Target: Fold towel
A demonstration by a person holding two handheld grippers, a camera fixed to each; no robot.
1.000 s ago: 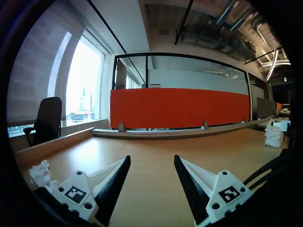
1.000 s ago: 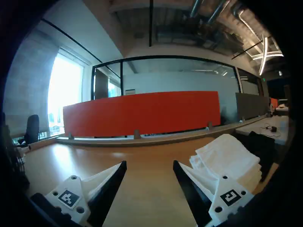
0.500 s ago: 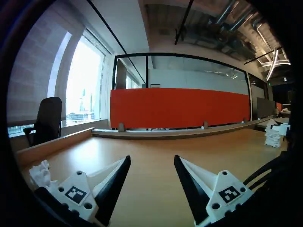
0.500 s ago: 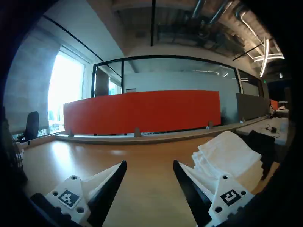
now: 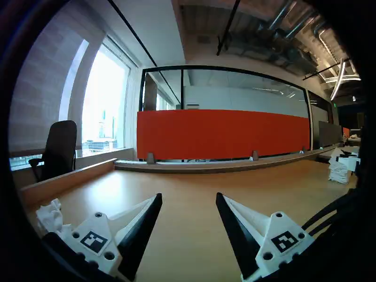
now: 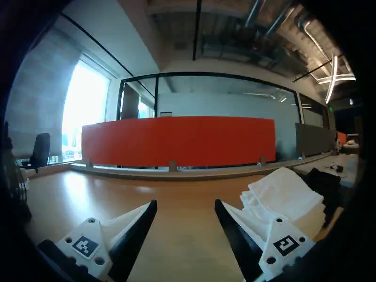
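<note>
My right gripper (image 6: pixel 184 202) is drifting a little since a second ago: in the right gripper view the stack of folded white towels (image 6: pixel 282 197) is sitting slightly further right and the long red partition panel (image 6: pixel 178 141) slightly lower. My left gripper (image 5: pixel 188 195) is staying put. Both tools are gaping wide, fingers well apart, and gripping nothing (just bare tabletop between the tips).

The pale wooden table (image 6: pixel 178 188) is stretching away under both grippers. In the right gripper view the towel stack is lying on the table just beyond my right finger, with something black and soft-looking (image 6: pixel 325 181) just beside it on the far side. In the left gripper view the same kind of white stack (image 5: pixel 339 168) is showing far off at the right edge of the table, well apart from my fingers. A crumpled white cloth (image 5: pixel 49 215) is lying near the left finger's outer side. A black office chair (image 5: pixel 58 148) is standing by the bright window (image 5: pixel 105 108).
</note>
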